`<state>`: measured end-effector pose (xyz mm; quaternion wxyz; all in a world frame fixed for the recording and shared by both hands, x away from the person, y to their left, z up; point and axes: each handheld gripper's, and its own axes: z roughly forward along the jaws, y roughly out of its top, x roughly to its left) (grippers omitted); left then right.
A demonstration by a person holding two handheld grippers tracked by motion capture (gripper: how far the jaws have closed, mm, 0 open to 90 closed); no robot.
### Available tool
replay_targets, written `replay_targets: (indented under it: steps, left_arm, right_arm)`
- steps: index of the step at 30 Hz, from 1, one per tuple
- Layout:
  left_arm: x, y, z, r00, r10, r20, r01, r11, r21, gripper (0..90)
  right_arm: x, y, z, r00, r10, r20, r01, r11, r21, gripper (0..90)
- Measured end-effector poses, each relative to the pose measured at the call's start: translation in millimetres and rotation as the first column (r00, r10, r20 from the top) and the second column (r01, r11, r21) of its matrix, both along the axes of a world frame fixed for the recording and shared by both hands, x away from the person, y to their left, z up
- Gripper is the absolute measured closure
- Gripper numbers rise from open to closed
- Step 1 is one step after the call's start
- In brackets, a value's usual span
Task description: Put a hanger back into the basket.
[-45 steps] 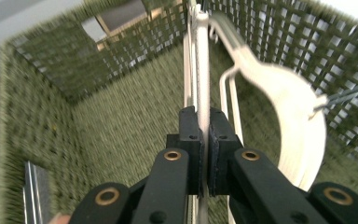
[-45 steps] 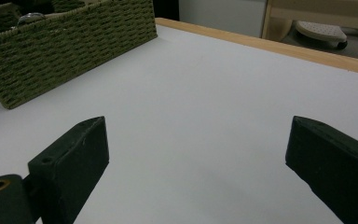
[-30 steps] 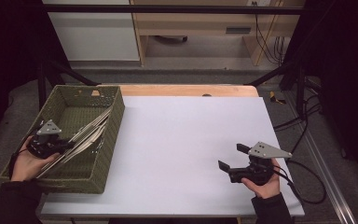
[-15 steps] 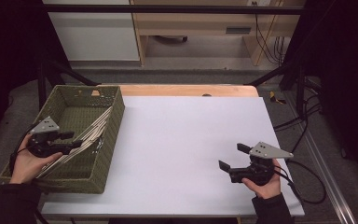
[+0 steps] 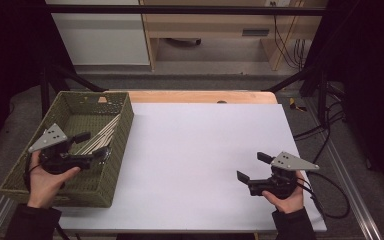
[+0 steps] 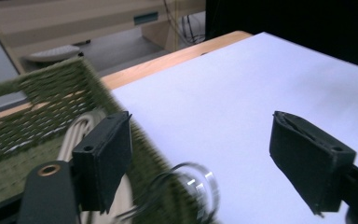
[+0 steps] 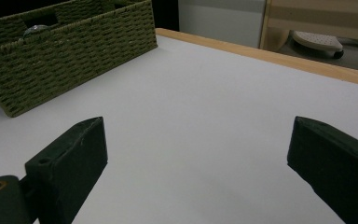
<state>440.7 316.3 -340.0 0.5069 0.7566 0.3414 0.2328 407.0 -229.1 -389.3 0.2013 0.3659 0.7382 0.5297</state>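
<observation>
Left gripper (image 5: 94, 145) sits over the near right part of the green woven basket (image 5: 111, 175) — jaws wide apart, just been opening, nothing gripped. Between them in the left gripper view: the basket's right wall (image 6: 135, 140), blurred, and a clear glass item (image 6: 196, 183) low by that wall; I can't tell what it is. Pale wooden sticks (image 5: 97, 137) lie slanted inside the basket, their top ends leaning on the right wall, just beyond the jaws.

Right gripper (image 5: 252, 166) is well right of the basket, low over the white tabletop (image 5: 200, 150), jaws spread wide on nothing.

Room: everything between the basket's right wall and the right gripper is bare white surface. A wood strip (image 5: 200, 96) runs along the table's far edge, behind the basket.
</observation>
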Motion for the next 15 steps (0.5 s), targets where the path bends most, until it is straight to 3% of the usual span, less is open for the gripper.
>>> replay_targets:
  steps: [7, 12, 15]
  left_arm:
    - [-9.3, -37.7, -11.3, 0.9985, -0.055, -0.005, 0.054, 0.9984, -0.017, 10.9]
    - [-13.1, -55.3, -21.6, 0.9963, -0.084, -0.016, 0.084, 0.9962, -0.025, 9.7]
    - [-16.3, -60.5, -22.7, 0.9965, -0.083, -0.009, 0.083, 0.9966, 0.004, 10.2]
  right_arm:
    - [-1.5, -2.7, 1.6, 0.9999, -0.005, 0.01, 0.005, 1.0, 0.002, 4.7]
    - [-2.4, -4.2, 2.4, 0.9998, -0.011, 0.017, 0.01, 1.0, 0.011, 4.5]
    - [-2.9, -6.0, 3.2, 0.9997, -0.015, 0.02, 0.014, 1.0, 0.014, 4.5]
